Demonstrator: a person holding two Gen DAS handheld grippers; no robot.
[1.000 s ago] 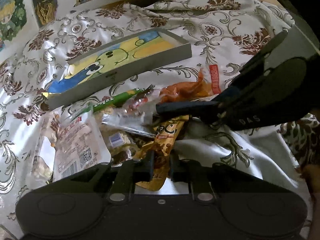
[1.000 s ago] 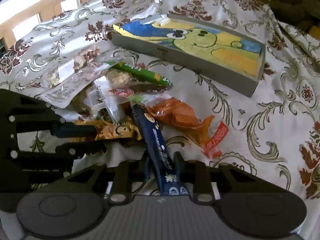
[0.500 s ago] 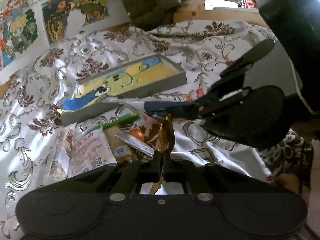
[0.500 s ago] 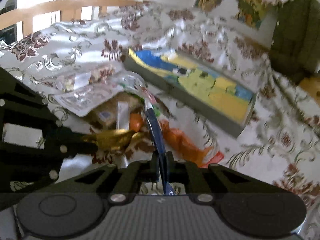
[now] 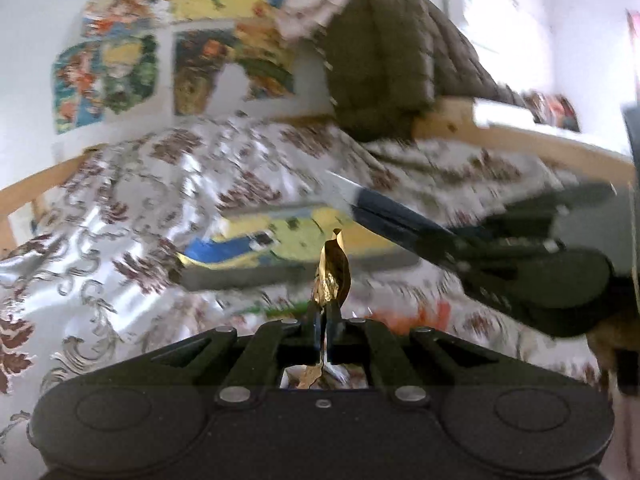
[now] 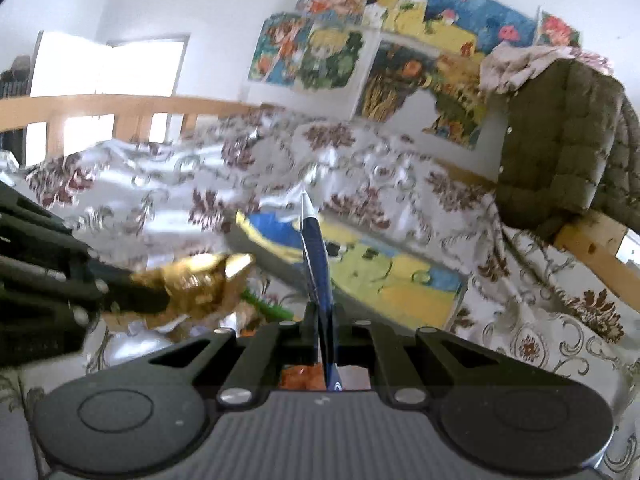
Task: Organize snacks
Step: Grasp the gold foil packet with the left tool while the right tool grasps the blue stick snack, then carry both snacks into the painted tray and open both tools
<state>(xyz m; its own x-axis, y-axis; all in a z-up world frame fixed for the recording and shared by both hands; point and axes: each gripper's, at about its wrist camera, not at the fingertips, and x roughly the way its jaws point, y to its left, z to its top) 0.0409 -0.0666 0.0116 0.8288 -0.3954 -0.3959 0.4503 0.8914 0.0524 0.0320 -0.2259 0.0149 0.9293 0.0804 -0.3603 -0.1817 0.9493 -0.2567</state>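
Right wrist view looks across a bed spread with a shiny white cloth [image 6: 132, 184] patterned in brown flowers and grey scrolls, rumpled and catching bright light. A pale wooden rail [image 6: 120, 106] runs along the far side, and behind it a white wall carries a cluster of colourful cartoon posters [image 6: 360, 44]. An olive quilted jacket [image 6: 560, 140] hangs over the bed frame at the right. On the cloth lies a shallow grey tray [image 6: 376, 276], its floor printed with a blue, green and yellow cartoon figure. The right gripper [image 6: 325, 320] is clenched on a long dark blue snack packet [image 6: 316, 264], which stands edge-on between its jaws, its silvery tip pointing up and away above the tray's near side. To its left, the left gripper [image 5: 325, 314] pinches a crinkled gold foil snack packet [image 5: 332, 272], held clear of the cloth; in the left wrist view this packet rises narrow and twisted from the closed jaws, in front of the tray. Beneath both grippers, blurred scraps of a green wrapper [image 6: 268, 306] and an orange wrapper [image 5: 420, 316] lie on the cloth.
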